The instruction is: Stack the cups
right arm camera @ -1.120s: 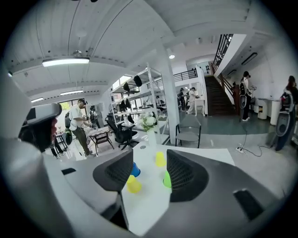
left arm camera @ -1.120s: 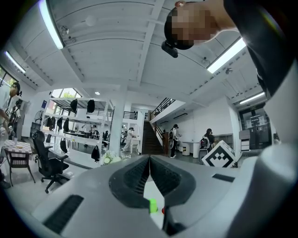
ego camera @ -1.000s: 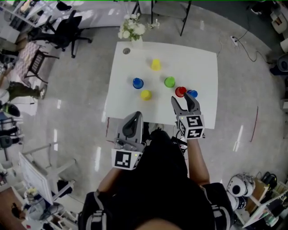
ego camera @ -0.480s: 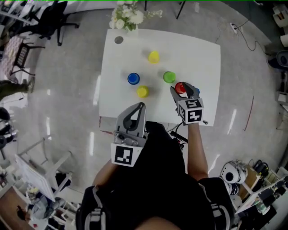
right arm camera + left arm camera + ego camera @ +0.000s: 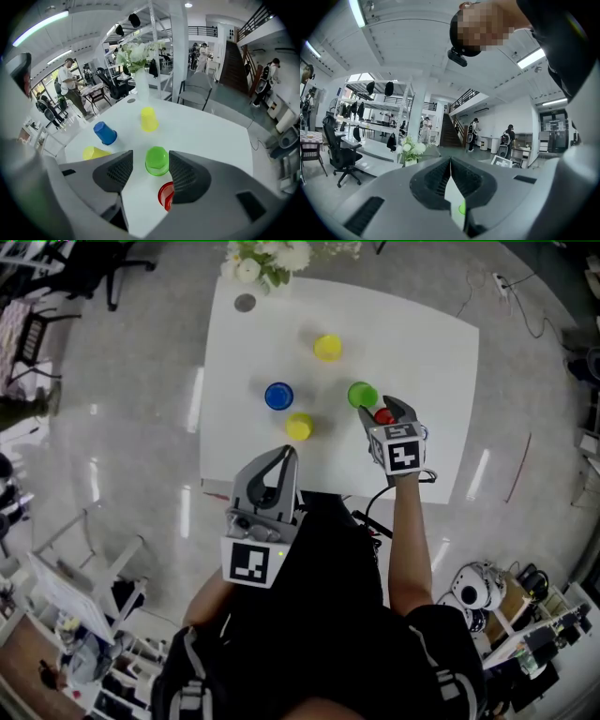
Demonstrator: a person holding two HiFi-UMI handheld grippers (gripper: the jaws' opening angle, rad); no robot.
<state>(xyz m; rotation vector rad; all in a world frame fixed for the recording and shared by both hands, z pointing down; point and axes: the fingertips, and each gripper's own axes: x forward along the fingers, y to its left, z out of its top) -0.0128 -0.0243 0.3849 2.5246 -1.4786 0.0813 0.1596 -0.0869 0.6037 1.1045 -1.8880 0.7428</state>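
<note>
On the white table stand upside-down cups: a yellow cup at the back, a blue cup, a second yellow cup and a green cup. A red cup shows between the jaws of my right gripper, which is open and holds nothing. In the right gripper view the green cup sits just ahead of the right gripper, and the red cup is half hidden by the right jaw. My left gripper hangs shut and empty at the table's near edge.
A vase of white flowers and a small grey disc are at the table's far left corner. The left gripper points up at the hall, away from the table. Office chairs stand on the floor to the left.
My right gripper has moved forward over the table, past the red cup and closer to the green one. The left gripper has stayed near the table's front edge.
</note>
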